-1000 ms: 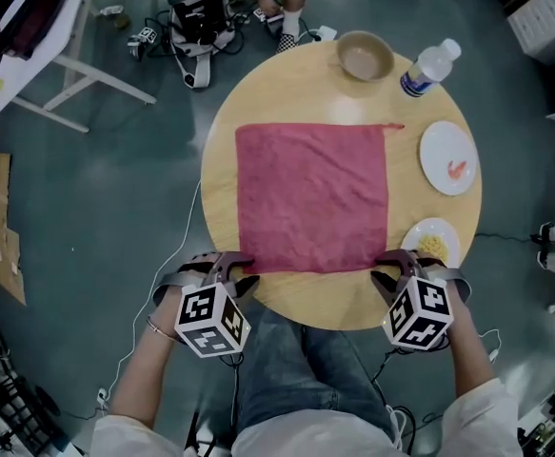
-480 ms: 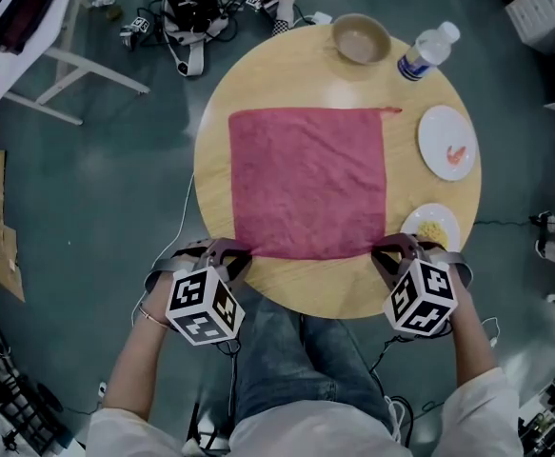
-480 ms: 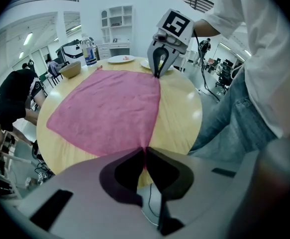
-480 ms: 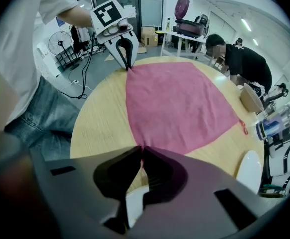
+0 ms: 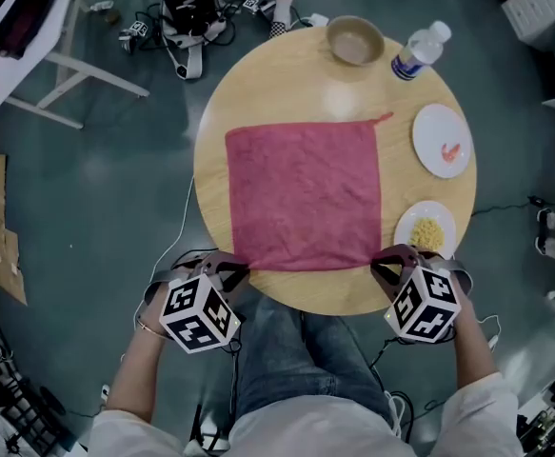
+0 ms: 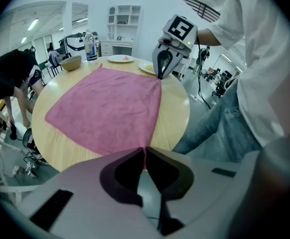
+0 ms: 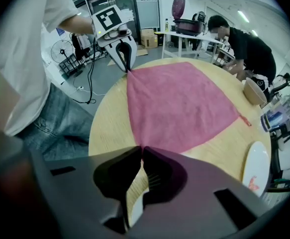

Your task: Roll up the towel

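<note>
A red towel point(image 5: 301, 193) lies spread flat on the round wooden table point(image 5: 220, 112), with a small loop at its far right corner. My left gripper point(image 5: 231, 270) is at the near left corner, shut, and the corner is pinched to a point between its jaws point(image 6: 145, 152). At the near right corner my right gripper point(image 5: 384, 265) is likewise shut on the cloth point(image 7: 141, 148). Each gripper view shows the other gripper across the near edge: the right one point(image 6: 160, 74), the left one point(image 7: 127, 67). The person's knees are under the table's near rim.
A bowl point(image 5: 355, 41) and a water bottle point(image 5: 418, 50) stand at the far rim. A plate with a red scrap point(image 5: 443, 141) and a plate of yellow food point(image 5: 426, 231) lie right of the towel, the latter close to my right gripper. Another person point(image 7: 244, 44) bends beyond the table.
Both grippers have stayed at the towel's near corners and their jaws have drawn together on them. The corners now taper to points in the jaws.
</note>
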`<state>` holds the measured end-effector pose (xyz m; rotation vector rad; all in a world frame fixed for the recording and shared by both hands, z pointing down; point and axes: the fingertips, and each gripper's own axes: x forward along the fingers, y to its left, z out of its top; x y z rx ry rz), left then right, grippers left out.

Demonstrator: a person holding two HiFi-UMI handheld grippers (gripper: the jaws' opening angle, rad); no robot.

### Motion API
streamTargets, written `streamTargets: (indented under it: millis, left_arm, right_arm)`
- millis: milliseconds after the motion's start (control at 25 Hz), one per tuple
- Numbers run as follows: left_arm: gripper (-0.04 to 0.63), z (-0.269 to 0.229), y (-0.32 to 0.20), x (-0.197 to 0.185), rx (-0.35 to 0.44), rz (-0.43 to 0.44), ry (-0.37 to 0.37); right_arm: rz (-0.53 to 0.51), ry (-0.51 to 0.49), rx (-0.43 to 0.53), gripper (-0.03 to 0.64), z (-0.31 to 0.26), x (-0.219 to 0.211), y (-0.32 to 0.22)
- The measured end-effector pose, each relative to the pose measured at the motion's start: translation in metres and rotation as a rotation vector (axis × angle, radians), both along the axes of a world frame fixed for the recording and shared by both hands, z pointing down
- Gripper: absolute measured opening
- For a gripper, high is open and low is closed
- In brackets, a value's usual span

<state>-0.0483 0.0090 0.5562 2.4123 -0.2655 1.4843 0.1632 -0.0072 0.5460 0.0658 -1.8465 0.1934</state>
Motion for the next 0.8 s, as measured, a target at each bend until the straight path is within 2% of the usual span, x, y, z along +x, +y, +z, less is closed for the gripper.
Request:
streamTargets:
  millis: [360,800]
  left_arm:
    - [0.025,-0.014,-0.036,-0.005,-0.018,-0.067,0.027]
    - [0.049,-0.001,-0.057,-0.011,-0.027,-0.123,0.007]
  right_arm:
    - [0.035,-0.028,0.006,0.017,-0.015,-0.003,-0.032]
    - [0.053,-0.017,0.060,0.023,-0.003,-0.006,-0.058]
